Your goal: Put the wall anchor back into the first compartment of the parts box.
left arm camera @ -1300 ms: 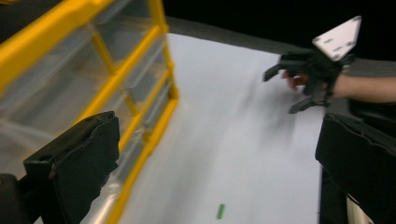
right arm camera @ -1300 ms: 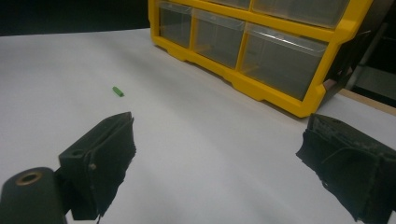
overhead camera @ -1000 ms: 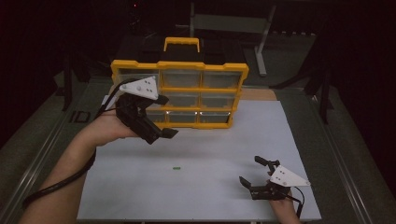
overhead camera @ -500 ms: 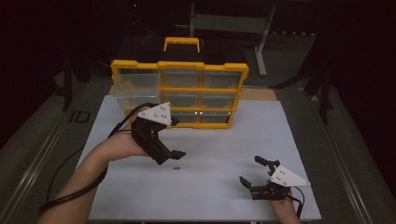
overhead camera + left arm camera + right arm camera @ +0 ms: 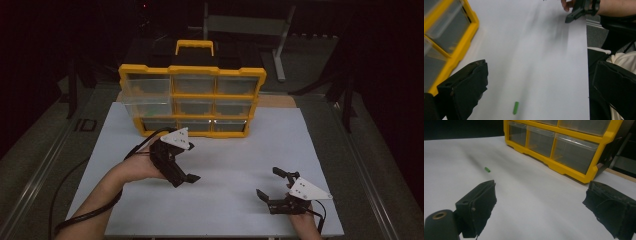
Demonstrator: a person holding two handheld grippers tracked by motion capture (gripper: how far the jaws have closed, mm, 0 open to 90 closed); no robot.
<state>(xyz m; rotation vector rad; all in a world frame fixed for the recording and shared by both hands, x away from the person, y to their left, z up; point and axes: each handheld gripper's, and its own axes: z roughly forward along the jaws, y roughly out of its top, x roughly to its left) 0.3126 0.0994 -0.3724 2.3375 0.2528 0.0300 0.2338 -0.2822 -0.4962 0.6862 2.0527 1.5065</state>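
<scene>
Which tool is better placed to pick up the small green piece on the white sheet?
Left. The left tool is open with the green piece lying between its jaws, close below. The right tool sees it far away.

The table [image 5: 235,200] is seen from above, looking forward. Each gripper view is set low and close over it; the organizer [image 5: 564,147] and peg [image 5: 515,107] are shared.

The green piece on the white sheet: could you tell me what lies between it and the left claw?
Nothing. In the left gripper view, bare white sheet separates the open left claw from the green piece.
</scene>
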